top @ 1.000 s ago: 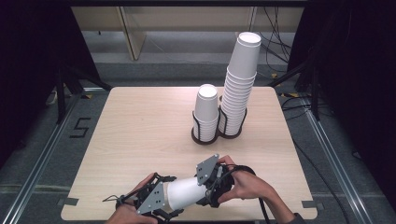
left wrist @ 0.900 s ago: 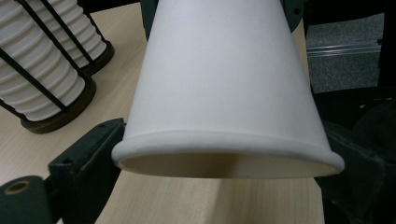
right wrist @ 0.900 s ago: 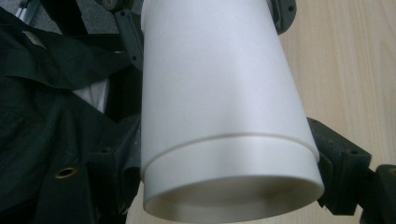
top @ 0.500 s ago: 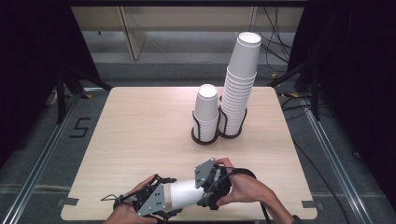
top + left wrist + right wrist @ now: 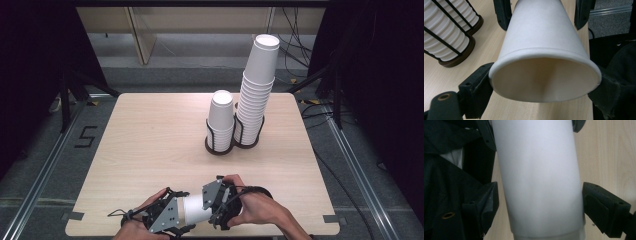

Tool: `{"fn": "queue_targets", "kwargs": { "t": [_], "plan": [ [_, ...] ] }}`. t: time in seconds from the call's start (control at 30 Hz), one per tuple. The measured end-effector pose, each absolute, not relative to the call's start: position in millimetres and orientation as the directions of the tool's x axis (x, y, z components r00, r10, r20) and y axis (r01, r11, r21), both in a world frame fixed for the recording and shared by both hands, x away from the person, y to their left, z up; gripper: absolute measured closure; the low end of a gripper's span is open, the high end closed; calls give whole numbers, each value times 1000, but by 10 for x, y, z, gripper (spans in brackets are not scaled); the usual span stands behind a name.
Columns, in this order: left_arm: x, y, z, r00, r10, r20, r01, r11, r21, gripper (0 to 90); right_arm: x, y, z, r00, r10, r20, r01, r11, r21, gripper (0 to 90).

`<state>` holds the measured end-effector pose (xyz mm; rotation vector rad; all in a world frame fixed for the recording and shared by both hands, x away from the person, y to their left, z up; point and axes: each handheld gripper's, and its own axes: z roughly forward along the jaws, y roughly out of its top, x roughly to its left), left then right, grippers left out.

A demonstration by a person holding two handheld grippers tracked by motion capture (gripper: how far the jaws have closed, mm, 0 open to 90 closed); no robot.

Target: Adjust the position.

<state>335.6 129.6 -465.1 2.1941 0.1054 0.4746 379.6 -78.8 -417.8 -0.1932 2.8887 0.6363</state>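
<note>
I have the paper cup (image 5: 194, 210) lying level at the table's (image 5: 150, 150) near edge, well short of the cup holder (image 5: 220, 146), my left gripper (image 5: 175, 216) having just clamped its rim end, my right gripper (image 5: 212, 205) clenched on its base end.

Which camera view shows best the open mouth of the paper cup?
The left gripper view: the paper cup faces it, showing rim and inside. The right gripper view shows its plain side wall; the high view shows it lying between both grippers.
</note>
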Motion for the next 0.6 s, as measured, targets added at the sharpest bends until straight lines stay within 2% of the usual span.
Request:
{"fn": "queue_targets", "kwargs": {
  "t": [0.07, 0.1, 0.2, 0.3, 0.33, 0.37, 0.4, 0.43, 0.6],
  "plan": [
    [3346, 1279, -4650, 925, 234, 300, -96, -620, 779, 130, 3761, -750, -4209, -976, -76, -204, -149, 916, 373, 173],
    [3338, 1279, -4641, 926, 228, 300, -97, -624, 775, 130, 3782, -720, -4233, -969, -119, -217, -193, 910, 366, 180],
    [3330, 1269, -4642, 926, 226, 302, -101, -623, 775, 127, 3776, -679, -4275, -964, -145, -224, -218, 913, 344, 218],
    [3341, 1281, -4661, 930, 231, 286, -106, -578, 809, 91, 3777, -685, -4286, -968, -148, -205, -214, 911, 353, 214],
    [3346, 1296, -4658, 927, 234, 292, -112, -572, 813, 76, 3793, -701, -4266, -959, -171, -227, -242, 909, 340, 212],
    [3353, 1297, -4674, 926, 251, 282, -106, -544, 832, 64, 3799, -713, -4262, -960, -167, -226, -241, 903, 355, 210],
    [3364, 1306, -4684, 925, 270, 268, -93, -521, 848, 54, 3780, -750, -4254, -973, -109, -202, -178, 914, 364, 209],
    [3372, 1321, -4691, 922, 296, 249, -74, -495, 866, 41, 3828, -765, -4242, -964, -147, -220, -224, 895, 386, 209],
    [3438, 1411, -4673, 931, 346, 121, 1, -333, 943, 63, 3933, -938, -4233, -989, -93, -117, -143, 823, 549, 209]
  ]
}}
